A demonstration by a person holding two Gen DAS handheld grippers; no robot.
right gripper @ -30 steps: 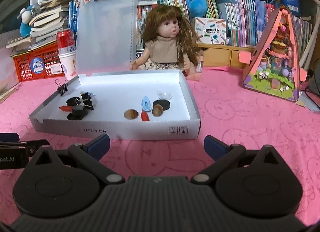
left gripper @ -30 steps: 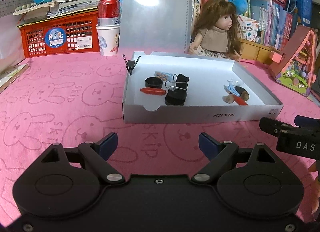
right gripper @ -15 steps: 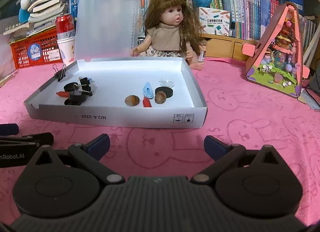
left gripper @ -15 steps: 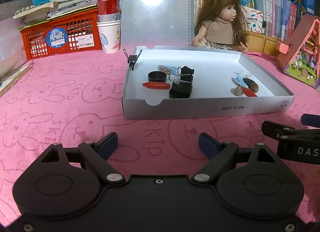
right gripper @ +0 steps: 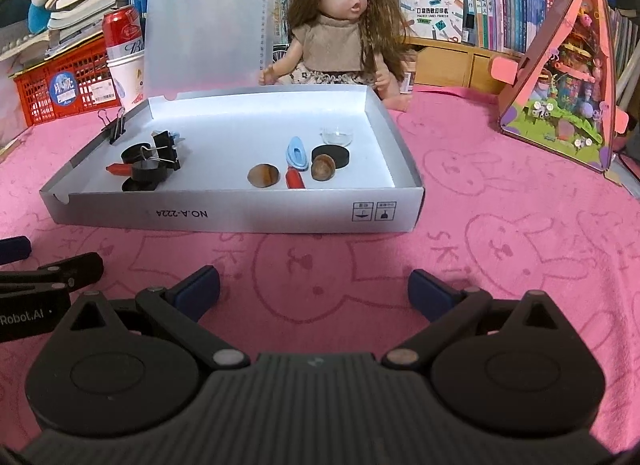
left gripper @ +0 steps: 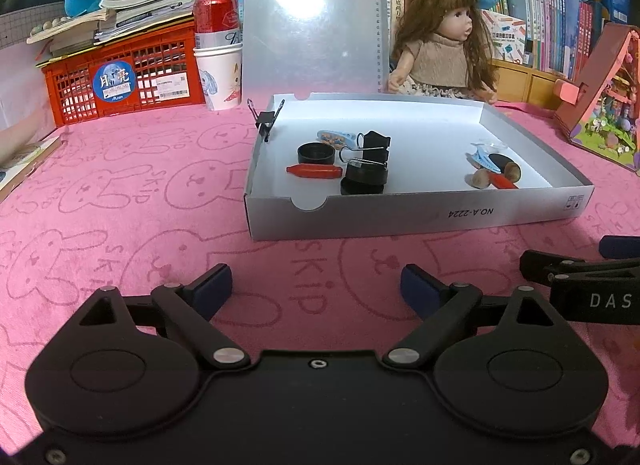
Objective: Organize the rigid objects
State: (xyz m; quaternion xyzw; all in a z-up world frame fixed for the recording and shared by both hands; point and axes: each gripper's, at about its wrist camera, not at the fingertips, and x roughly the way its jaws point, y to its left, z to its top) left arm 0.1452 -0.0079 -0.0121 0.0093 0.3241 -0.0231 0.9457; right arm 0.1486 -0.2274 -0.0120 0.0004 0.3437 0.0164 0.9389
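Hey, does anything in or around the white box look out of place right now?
One small binder clip is clamped onto the left wall of the white box, not lying inside with the other items. A larger binder clip rests tilted against the stacked black caps.

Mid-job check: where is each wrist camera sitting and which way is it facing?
Left wrist: low over the pink cloth, facing the white box; own open left claw shows, right claw at the right edge.
Right wrist: same height, further right, facing the box; own open claw shows.
Shared: box, doll, red can.
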